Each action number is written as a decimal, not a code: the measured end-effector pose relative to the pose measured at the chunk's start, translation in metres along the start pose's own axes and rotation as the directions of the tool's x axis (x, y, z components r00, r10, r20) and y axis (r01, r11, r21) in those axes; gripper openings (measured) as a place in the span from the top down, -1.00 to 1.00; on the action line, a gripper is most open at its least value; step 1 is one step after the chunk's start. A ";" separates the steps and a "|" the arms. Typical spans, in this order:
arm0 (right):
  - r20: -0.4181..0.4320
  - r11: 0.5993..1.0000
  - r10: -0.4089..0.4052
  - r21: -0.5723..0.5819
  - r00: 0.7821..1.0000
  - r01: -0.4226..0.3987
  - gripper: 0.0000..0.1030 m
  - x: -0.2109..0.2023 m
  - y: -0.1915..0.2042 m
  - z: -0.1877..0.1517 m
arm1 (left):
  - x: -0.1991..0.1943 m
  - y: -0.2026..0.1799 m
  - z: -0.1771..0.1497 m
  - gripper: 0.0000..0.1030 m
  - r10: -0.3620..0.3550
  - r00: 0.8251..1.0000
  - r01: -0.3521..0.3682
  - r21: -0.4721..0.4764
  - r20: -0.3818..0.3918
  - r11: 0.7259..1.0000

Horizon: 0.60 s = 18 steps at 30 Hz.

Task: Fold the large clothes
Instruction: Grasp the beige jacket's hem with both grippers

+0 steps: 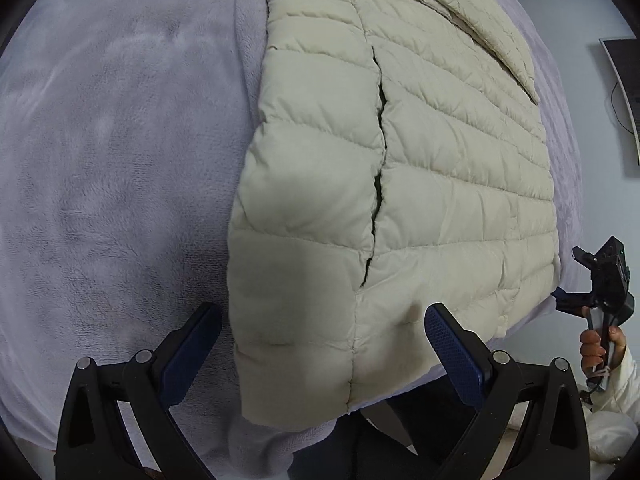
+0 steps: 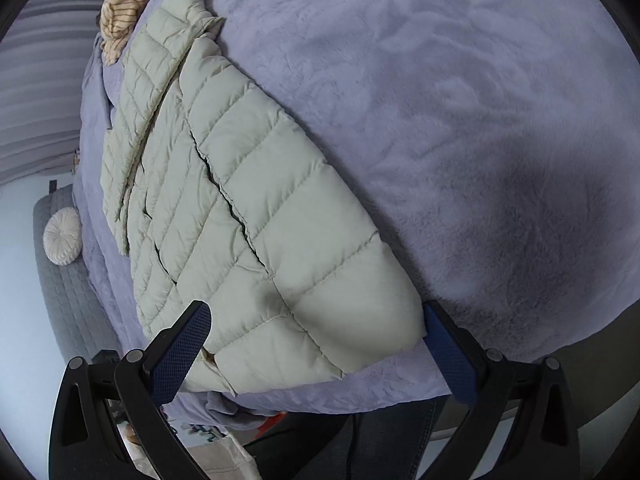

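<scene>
Garment: a cream quilted puffer jacket is lying flat on a lilac fleece blanket, its hem end reaching the near edge of the bed.
Progress so far: the side panels are lying folded in over the body, meeting along a dark lengthwise slit; a sleeve is lying diagonally across the upper part. I judge the lengthwise folds done.
Remaining: the crosswise fold, hem toward collar, is looking not yet made; the jacket is lying at full length.
Left gripper: released, jaws spread wide, straddling the near hem corner without clamping it.
Right gripper: likewise released, jaws apart on either side of the other hem corner; contact with the fabric is not clear. In the left wrist view it is appearing at the right edge, held in a hand.
Jacket material: smooth, slightly glossy shell, stitched in horizontal channels, puffy and soft-edged; I expect it to be springing back when folded.
Blanket material: plush, matted pile, showing brush marks and a dark shadow patch.
Other items: a tan striped cloth is lying bunched beyond the collar; a round white pleated cushion is resting on grey quilted padding off the bed.
</scene>
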State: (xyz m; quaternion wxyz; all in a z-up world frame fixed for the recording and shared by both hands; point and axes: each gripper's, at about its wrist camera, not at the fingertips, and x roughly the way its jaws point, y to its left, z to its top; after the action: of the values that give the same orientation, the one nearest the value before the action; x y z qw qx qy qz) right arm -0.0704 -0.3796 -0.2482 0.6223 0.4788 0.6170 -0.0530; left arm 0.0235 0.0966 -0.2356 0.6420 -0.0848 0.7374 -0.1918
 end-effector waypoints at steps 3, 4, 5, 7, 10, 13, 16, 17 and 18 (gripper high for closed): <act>0.003 0.997 0.062 0.050 0.998 -0.062 -0.99 0.009 -0.008 -0.003 | 0.003 -0.006 -0.001 -0.98 -0.029 1.000 0.029 0.003 -0.001 1.000; 0.005 0.994 0.086 0.063 0.996 -0.086 -0.99 0.012 -0.009 -0.004 | 0.004 -0.009 -0.001 -0.98 -0.040 0.999 0.040 0.005 0.000 0.999; 0.008 0.991 0.107 0.076 0.994 -0.108 -1.00 0.015 -0.009 -0.005 | 0.003 -0.012 0.000 -0.98 -0.046 0.999 0.046 0.008 0.002 0.999; 0.004 0.982 0.163 0.092 0.987 -0.163 -0.99 0.021 -0.007 -0.007 | 0.001 -0.019 0.001 -0.98 -0.052 0.999 0.052 0.021 0.011 0.998; -0.005 0.970 0.231 0.079 0.973 -0.230 -1.00 0.031 0.005 -0.013 | -0.002 -0.026 0.001 -0.98 -0.060 0.998 0.059 0.030 0.029 0.998; -0.010 0.962 0.269 0.059 0.963 -0.268 -0.99 0.036 0.022 -0.021 | -0.007 -0.027 0.001 -0.61 -0.065 0.997 0.064 0.021 0.046 0.998; -0.004 0.959 0.279 0.040 0.960 -0.279 -0.99 0.034 0.031 -0.024 | -0.008 -0.020 0.003 0.33 -0.056 0.998 0.057 -0.002 0.038 0.998; 0.005 0.961 0.275 0.039 0.961 -0.275 -0.97 0.032 0.033 -0.025 | -0.009 -0.016 0.002 0.69 -0.063 0.997 0.063 -0.006 0.040 0.998; 0.012 0.961 0.274 0.042 0.962 -0.274 -0.86 0.029 0.033 -0.025 | -0.010 -0.014 0.003 0.74 -0.077 0.996 0.078 -0.008 0.044 0.997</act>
State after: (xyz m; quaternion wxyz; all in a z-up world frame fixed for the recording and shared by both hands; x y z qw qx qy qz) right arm -0.0600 -0.3303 -0.2490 0.6150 0.5727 0.5416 0.0189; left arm 0.0260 0.0868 -0.2208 0.6496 -0.1205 0.7204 -0.2111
